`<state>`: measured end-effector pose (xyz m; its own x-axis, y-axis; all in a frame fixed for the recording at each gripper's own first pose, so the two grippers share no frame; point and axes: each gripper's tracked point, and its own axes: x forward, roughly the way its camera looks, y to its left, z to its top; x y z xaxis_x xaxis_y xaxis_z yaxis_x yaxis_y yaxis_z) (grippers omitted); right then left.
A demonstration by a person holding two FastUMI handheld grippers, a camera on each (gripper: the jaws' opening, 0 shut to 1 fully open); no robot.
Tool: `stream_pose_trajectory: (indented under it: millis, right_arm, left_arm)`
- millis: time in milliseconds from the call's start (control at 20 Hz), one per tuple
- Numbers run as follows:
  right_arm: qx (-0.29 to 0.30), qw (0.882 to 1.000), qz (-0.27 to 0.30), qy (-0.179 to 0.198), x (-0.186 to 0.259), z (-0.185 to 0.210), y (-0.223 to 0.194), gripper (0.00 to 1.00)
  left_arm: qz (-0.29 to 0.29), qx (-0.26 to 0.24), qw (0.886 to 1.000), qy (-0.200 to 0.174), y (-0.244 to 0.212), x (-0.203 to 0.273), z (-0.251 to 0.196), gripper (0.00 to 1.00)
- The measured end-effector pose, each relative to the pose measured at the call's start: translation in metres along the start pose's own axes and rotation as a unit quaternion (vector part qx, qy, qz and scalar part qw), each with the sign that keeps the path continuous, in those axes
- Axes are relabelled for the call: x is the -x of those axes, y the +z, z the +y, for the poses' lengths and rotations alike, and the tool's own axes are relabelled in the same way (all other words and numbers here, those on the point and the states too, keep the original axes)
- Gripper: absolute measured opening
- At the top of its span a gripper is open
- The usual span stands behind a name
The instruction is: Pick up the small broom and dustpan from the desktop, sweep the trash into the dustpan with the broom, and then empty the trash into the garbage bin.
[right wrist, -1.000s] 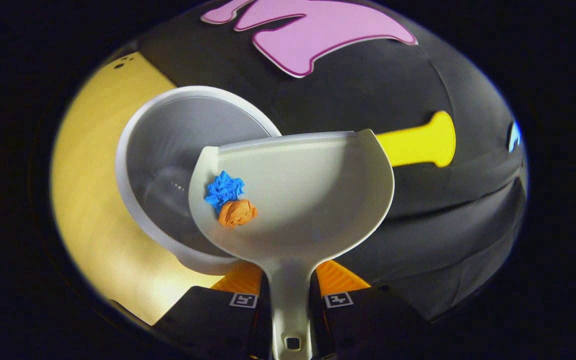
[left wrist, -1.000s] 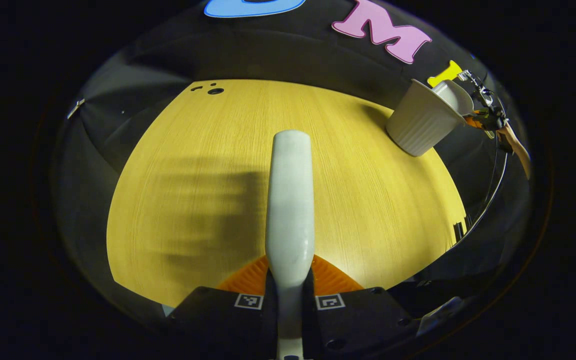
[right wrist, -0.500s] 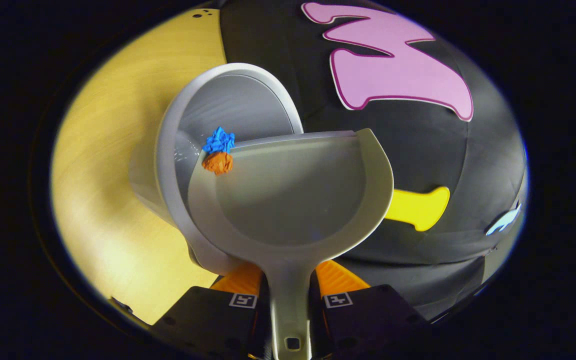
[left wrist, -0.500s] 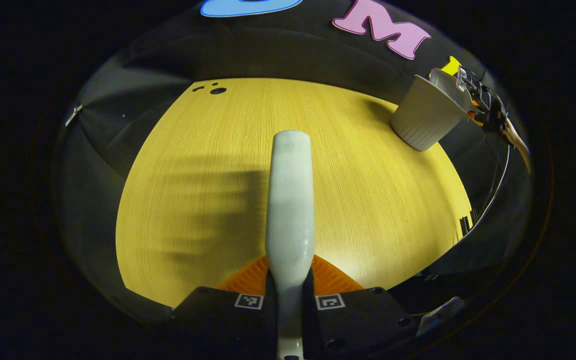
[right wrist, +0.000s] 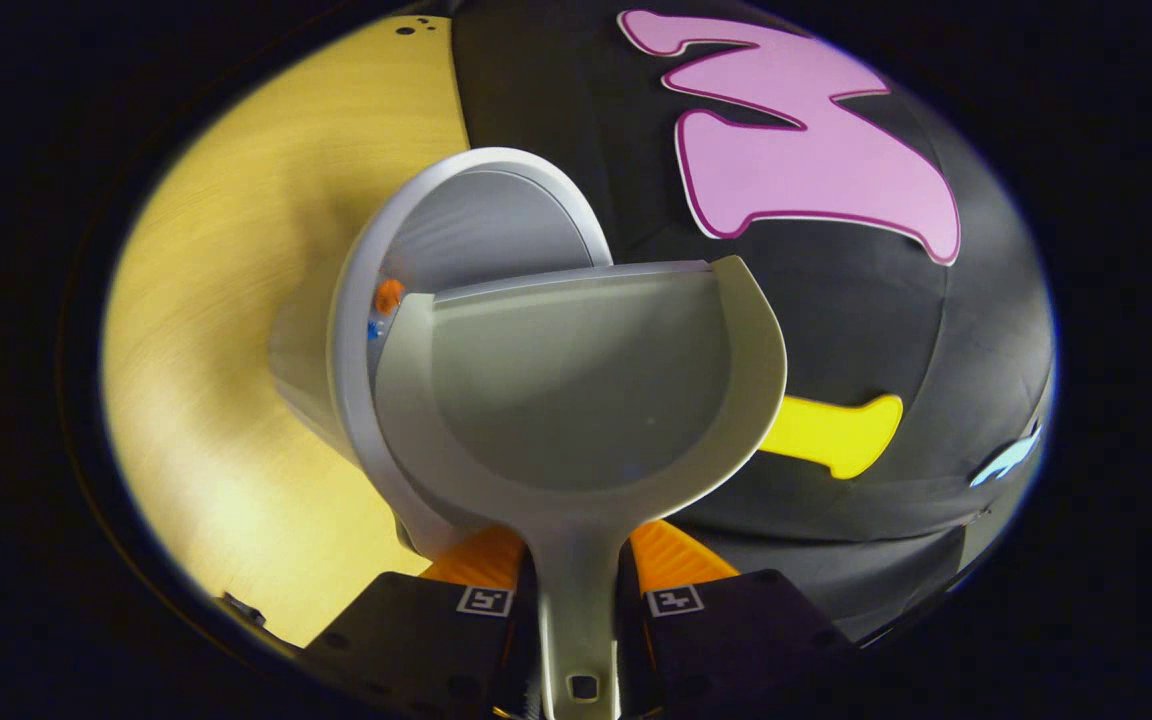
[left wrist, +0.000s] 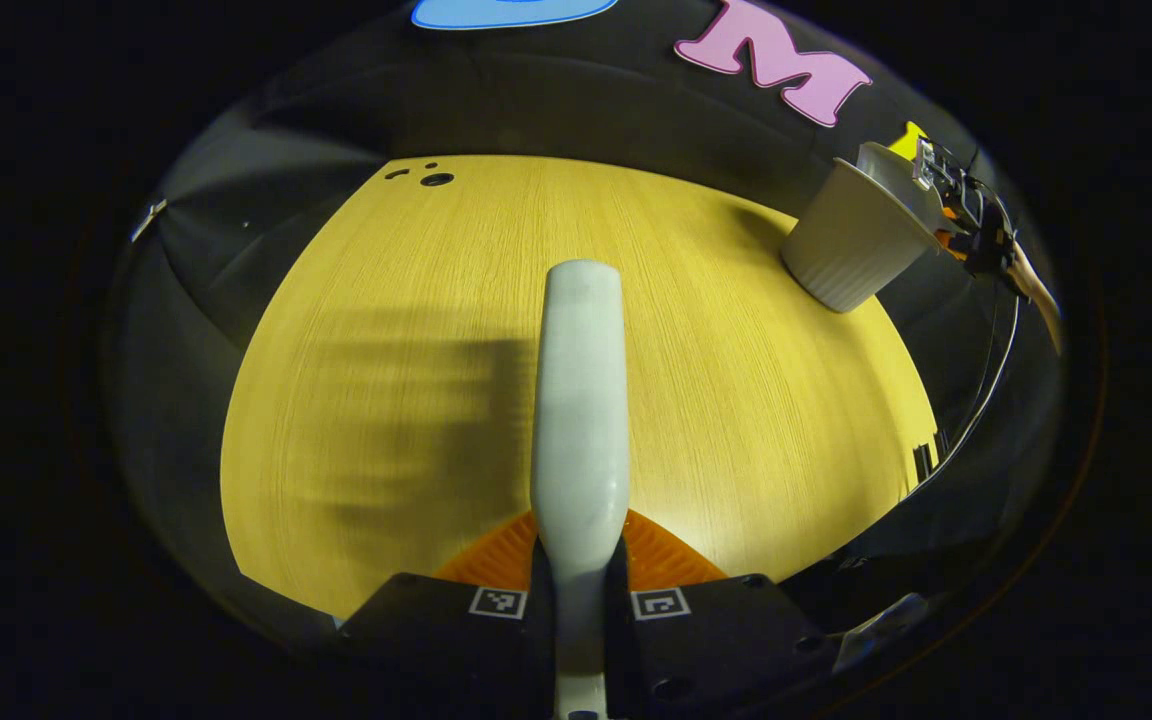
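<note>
My right gripper (right wrist: 576,560) is shut on the handle of the pale dustpan (right wrist: 586,390), which is tilted over the mouth of the white garbage bin (right wrist: 456,220). The pan's scoop is bare. An orange scrap (right wrist: 389,295) and a blue scrap (right wrist: 373,328) show inside the bin beside the pan's left edge. My left gripper (left wrist: 581,555) is shut on the white broom handle (left wrist: 581,400), held above the yellow desktop (left wrist: 416,330). In the left gripper view the ribbed bin (left wrist: 851,250) stands at the desk's far right corner, with the dustpan (left wrist: 891,165) and the right gripper (left wrist: 976,225) tipped over it.
The bin stands close to the desk's right edge and the black cloth wall (right wrist: 816,330). A few small dark holes (left wrist: 431,178) mark the desk's far left corner. A broad shadow lies on the wood left of the broom handle.
The dustpan tilted further over the bin, and the blue and orange scraps slid off its left edge into the bin. The broom in my left gripper stayed nearly still.
</note>
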<state>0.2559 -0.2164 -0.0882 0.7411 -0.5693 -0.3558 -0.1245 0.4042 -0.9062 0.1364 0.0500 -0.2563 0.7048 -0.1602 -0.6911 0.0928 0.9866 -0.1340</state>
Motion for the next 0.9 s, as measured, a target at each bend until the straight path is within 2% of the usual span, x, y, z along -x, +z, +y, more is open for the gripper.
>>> stream_pose_trajectory:
  millis: [100,150,300,400,500,650,900]
  right_arm:
    - [-0.057,0.998,0.013,0.024,-0.001,0.001,-0.005,0.34]
    - [-0.084,0.996,0.016,0.031,0.000,0.000,-0.006,0.34]
    - [-0.150,0.988,0.001,0.032,0.018,-0.014,-0.001,0.34]
    - [-0.204,0.978,-0.002,0.039,0.028,-0.020,-0.001,0.34]
    - [-0.267,0.963,-0.011,0.039,0.036,-0.031,0.003,0.36]
    - [-0.345,0.937,-0.031,0.047,0.049,-0.047,0.012,0.34]
    - [-0.422,0.899,-0.088,0.072,0.063,-0.058,0.034,0.34]
  left_arm:
    - [-0.004,0.005,1.000,-0.002,0.001,0.000,0.000,0.25]
    - [-0.006,0.004,1.000,0.000,0.003,0.000,0.001,0.22]
    - [-0.007,-0.016,1.000,0.021,0.004,0.005,0.007,0.24]
    - [-0.019,-0.025,0.999,0.024,0.013,0.013,0.003,0.24]
    - [-0.036,-0.027,0.999,0.025,0.020,0.020,-0.003,0.23]
    - [-0.070,-0.030,0.997,0.029,0.031,0.033,-0.005,0.24]
    - [-0.100,-0.014,0.995,0.018,0.027,0.047,-0.004,0.24]
